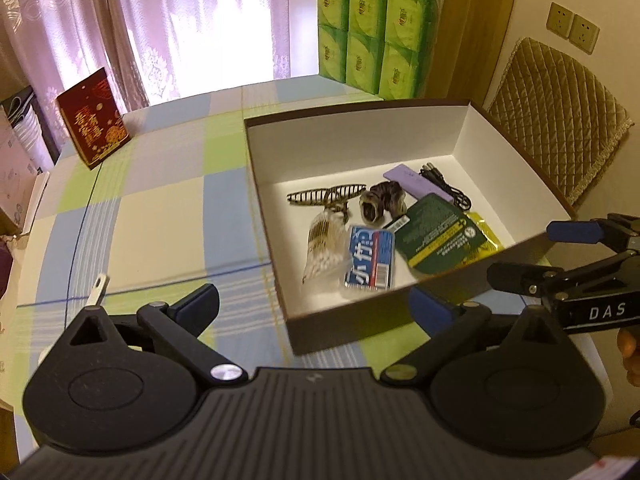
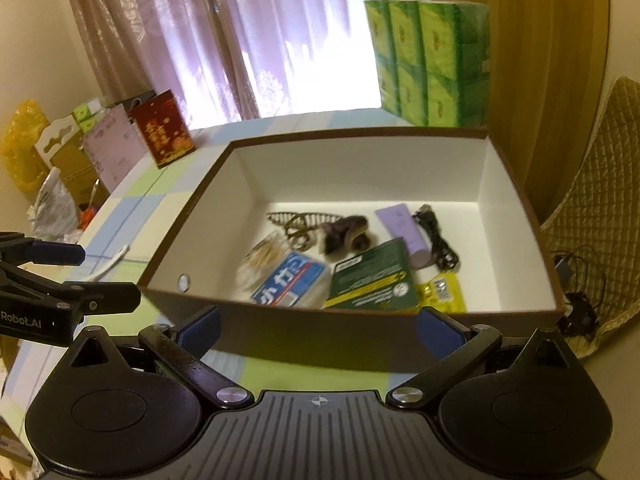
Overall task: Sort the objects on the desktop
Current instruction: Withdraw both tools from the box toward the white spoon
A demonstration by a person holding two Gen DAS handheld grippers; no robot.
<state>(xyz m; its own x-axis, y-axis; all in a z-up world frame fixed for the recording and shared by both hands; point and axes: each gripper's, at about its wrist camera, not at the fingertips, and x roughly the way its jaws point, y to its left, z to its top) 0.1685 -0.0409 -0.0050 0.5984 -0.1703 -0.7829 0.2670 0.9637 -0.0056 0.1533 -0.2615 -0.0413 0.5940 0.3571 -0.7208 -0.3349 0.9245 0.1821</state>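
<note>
A brown box with a white inside (image 1: 352, 136) (image 2: 360, 168) stands on the checked tablecloth. In it lie a blue pack (image 1: 370, 260) (image 2: 290, 280), a bag of cotton swabs (image 1: 324, 248), a hair claw (image 1: 326, 196), a dark scrunchie (image 1: 382, 202), a green card (image 1: 434, 236) (image 2: 372, 280), a yellow packet (image 1: 486, 236), a purple bar (image 1: 416, 182) and a black cable (image 1: 444, 184). A small white item (image 1: 97, 289) (image 2: 114, 260) lies on the cloth left of the box. My left gripper (image 1: 316, 308) is open and empty before the box's near left corner. My right gripper (image 2: 318, 326) is open and empty at the box's near wall.
A stack of green tissue packs (image 1: 376, 36) (image 2: 432, 60) stands behind the box. A red gift box (image 1: 94, 118) (image 2: 164, 128) stands at the table's far left. A quilted chair (image 1: 560, 120) is to the right. Bags and cartons (image 2: 60, 168) crowd the left beyond the table.
</note>
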